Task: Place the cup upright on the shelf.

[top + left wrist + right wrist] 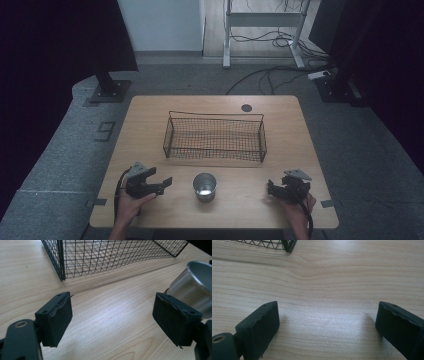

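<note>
Upright near the front edge of the light wooden tabletop point(145, 130): a small shiny round metal cup point(204, 186), just in front of the black rectangular wire-mesh basket point(215, 116) and apart from it. To its left, the left hand-held gripper point(162, 184), jaws spread wide over bare wood, pinching nothing, the cup just beyond one jaw in the left gripper view. To its right and a little farther off, the right hand-held gripper point(272, 189), likewise spread and empty.

Lab: black curtains point(45, 35), floor cables point(270, 75), desk frame point(262, 20).
</note>
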Motion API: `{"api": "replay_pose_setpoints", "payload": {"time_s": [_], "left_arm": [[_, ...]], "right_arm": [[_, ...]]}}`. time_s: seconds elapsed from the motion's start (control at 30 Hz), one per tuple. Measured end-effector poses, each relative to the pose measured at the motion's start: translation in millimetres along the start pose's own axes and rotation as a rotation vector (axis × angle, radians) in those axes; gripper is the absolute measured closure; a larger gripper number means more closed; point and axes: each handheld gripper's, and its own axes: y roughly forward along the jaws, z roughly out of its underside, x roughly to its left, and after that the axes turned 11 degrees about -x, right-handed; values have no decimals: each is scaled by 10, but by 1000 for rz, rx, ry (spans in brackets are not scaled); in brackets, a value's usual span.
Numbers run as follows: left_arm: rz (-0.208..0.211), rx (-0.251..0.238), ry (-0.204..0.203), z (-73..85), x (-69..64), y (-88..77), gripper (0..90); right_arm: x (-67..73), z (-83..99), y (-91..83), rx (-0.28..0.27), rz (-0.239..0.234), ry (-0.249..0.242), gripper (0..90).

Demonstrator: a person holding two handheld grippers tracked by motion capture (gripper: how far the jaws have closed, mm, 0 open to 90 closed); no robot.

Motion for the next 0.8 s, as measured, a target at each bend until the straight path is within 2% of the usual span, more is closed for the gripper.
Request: {"api": "replay_pose_setpoints", "payload": {"time_s": [0.8], "left_arm": [[112, -28, 26, -149, -242, -14, 147]], "right_arm": [[-6, 1, -2, -6, 2, 1, 68]]}}
